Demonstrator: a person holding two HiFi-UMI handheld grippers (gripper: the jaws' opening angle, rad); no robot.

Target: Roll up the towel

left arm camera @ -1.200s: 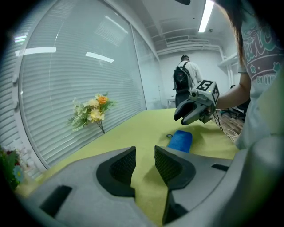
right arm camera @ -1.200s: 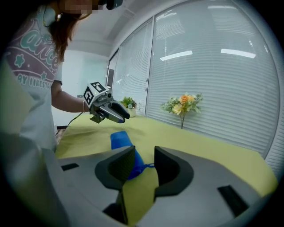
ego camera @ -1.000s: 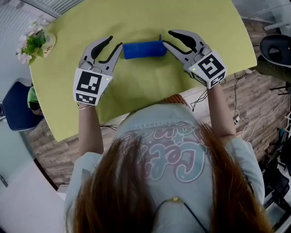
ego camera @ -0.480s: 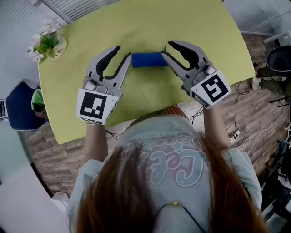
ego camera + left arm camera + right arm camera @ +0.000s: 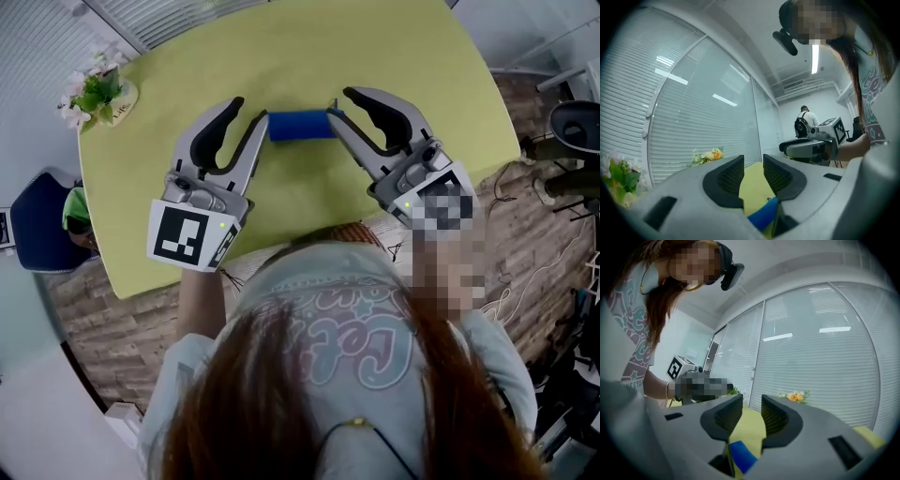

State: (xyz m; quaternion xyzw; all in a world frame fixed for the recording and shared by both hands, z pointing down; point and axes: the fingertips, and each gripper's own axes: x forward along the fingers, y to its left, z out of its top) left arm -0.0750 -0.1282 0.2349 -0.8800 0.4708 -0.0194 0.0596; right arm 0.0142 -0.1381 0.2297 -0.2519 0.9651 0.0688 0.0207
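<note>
The blue towel (image 5: pixel 300 125) lies rolled into a short cylinder on the yellow-green table (image 5: pixel 309 56). My left gripper (image 5: pixel 247 112) hovers off the roll's left end, lifted above the table, its jaws apart with nothing between them. My right gripper (image 5: pixel 339 106) hovers off the right end, also open and empty. In the left gripper view the left gripper (image 5: pixel 753 166) shows a clear gap, with the towel (image 5: pixel 761 215) below. The right gripper (image 5: pixel 752 411) likewise has a bare gap in its own view, with the towel (image 5: pixel 742 455) low beneath it.
A small flower pot (image 5: pixel 94 89) stands at the table's far left corner. A blue chair (image 5: pixel 37 225) sits left of the table, a dark office chair (image 5: pixel 577 122) to the right, with cables on the floor. Blinds line the glass walls. A person (image 5: pixel 805 121) stands far off.
Both grippers have risen off the table and pulled slightly back from the towel's ends. The rolled towel has stayed where it lay.
</note>
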